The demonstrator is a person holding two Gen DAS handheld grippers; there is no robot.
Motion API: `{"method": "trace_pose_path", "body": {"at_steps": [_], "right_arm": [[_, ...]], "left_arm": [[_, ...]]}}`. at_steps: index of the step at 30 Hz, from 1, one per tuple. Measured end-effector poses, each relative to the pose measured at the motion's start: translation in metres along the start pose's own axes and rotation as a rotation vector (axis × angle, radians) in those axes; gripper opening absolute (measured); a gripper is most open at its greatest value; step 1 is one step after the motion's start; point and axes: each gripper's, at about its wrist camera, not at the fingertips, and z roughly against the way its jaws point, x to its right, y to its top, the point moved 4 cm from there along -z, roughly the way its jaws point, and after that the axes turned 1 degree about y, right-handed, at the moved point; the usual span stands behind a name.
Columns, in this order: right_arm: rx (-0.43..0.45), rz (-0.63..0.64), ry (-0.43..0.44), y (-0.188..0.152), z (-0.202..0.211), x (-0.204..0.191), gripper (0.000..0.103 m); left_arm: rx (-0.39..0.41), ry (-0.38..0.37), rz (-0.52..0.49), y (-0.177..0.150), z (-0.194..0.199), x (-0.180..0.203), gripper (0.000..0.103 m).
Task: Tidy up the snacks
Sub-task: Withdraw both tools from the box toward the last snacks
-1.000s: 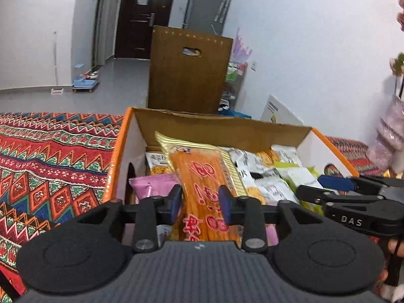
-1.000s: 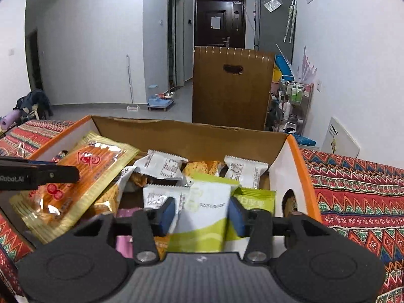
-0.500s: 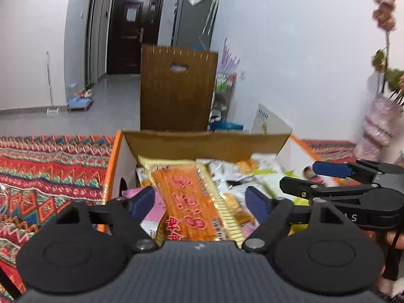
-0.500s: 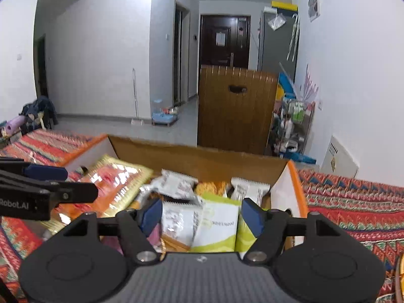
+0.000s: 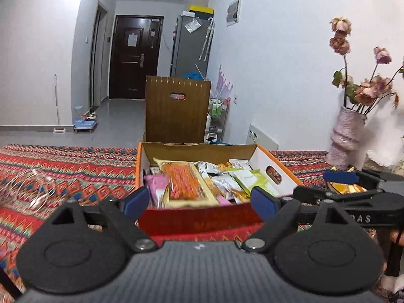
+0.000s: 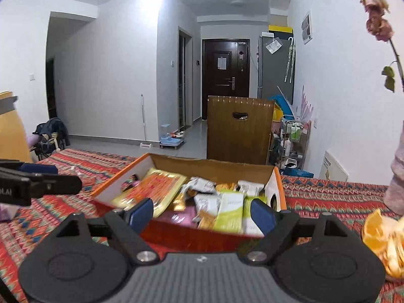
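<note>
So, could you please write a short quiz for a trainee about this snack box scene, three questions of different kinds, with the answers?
1. True or false: the left gripper holds the orange packet.
2. Which packet in the box lies nearest the right gripper? A) the green and white packet B) a blue tin C) a black bottle
3. Fill in: to the right of the box, on the patterned cloth, lie peeled ____ pieces.

Key
1. False: its jaws are opening, nothing is between them, and the packet lies in the box.
2. A
3. Orange
</note>
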Motion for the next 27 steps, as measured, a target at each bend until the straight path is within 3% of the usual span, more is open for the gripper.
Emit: {"method": "trace_pose_path", "body": {"at_steps": [15,27], "right_arm": [[-0.023,0.003,0.036,-0.098,0.142,-0.071,0.090],[-0.123,-0.120,0.083,-0.186,0.198,-0.108,0.091]], "left_arm": [[0.011,0.072,-0.010,-0.107,0.146,0.009,0.096],[-0.066,0.108,0.081,-0.168,0.194,-0.011,0.096]]}}
